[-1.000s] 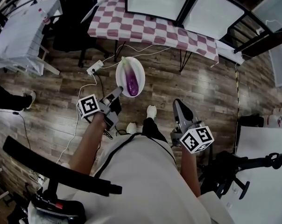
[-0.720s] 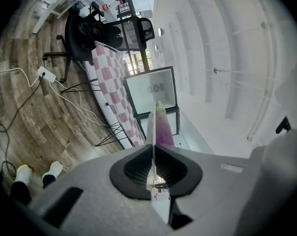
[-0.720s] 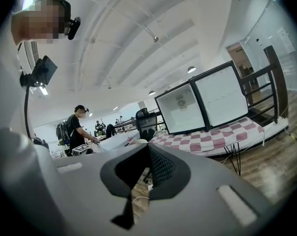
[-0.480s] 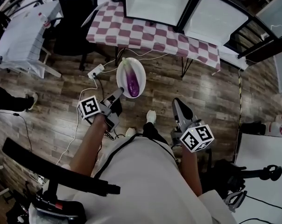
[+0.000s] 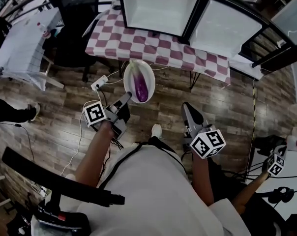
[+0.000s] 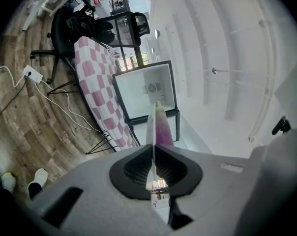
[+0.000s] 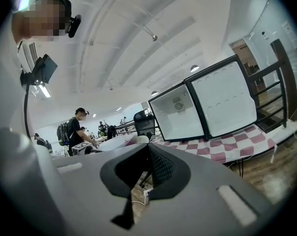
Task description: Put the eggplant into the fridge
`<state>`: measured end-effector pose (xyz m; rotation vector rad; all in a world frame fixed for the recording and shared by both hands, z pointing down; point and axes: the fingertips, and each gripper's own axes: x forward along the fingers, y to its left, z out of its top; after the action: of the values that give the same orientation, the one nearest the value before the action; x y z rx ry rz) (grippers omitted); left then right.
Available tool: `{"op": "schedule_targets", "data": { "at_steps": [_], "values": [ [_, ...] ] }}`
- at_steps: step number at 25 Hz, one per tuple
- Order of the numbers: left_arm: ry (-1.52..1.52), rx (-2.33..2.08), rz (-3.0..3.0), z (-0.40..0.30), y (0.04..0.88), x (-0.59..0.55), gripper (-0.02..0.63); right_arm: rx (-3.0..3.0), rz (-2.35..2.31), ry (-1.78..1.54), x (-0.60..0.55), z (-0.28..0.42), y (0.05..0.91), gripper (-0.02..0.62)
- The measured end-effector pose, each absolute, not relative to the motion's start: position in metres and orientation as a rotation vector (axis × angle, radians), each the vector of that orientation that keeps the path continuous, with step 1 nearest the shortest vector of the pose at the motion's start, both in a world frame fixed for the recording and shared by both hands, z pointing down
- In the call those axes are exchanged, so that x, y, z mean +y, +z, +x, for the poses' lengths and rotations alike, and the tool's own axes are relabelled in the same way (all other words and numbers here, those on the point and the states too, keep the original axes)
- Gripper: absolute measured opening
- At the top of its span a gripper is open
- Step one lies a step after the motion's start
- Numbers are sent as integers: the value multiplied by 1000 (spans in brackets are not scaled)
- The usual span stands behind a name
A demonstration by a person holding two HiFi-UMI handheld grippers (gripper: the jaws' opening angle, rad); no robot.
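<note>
A purple eggplant (image 5: 141, 86) lies on a white plate (image 5: 131, 76). My left gripper (image 5: 126, 99) is shut on the plate's near rim and carries it level above the wooden floor. In the left gripper view the plate (image 6: 153, 124) runs edge-on between the jaws, with the eggplant (image 6: 163, 130) to its right. Ahead, the small white fridge (image 5: 158, 6) stands open on a checkered table (image 5: 153, 45), its door (image 5: 222, 26) swung to the right. My right gripper (image 5: 186, 108) is shut and holds nothing. It points toward the fridge (image 7: 180, 113).
A black chair (image 5: 72, 38) stands left of the checkered table. A power strip (image 5: 100, 83) and cables lie on the floor beneath the plate. A white table (image 5: 20, 43) is at far left. Another person's hand with a marker cube (image 5: 276, 164) shows at lower right.
Both grippers and the plate with the eggplant have moved forward toward the checkered table and fridge, which now sit closer. A marker cube on another hand has appeared at lower right.
</note>
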<state>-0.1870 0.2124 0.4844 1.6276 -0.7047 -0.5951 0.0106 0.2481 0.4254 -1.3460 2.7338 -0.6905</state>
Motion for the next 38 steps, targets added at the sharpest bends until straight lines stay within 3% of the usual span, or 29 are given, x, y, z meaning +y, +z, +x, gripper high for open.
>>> {"op": "schedule_targets", "data": {
  "at_steps": [38],
  "values": [
    [-684,-857,1566,-110,481,130,28,2842,-1097,-759,132,91,446,8]
  ]
}}
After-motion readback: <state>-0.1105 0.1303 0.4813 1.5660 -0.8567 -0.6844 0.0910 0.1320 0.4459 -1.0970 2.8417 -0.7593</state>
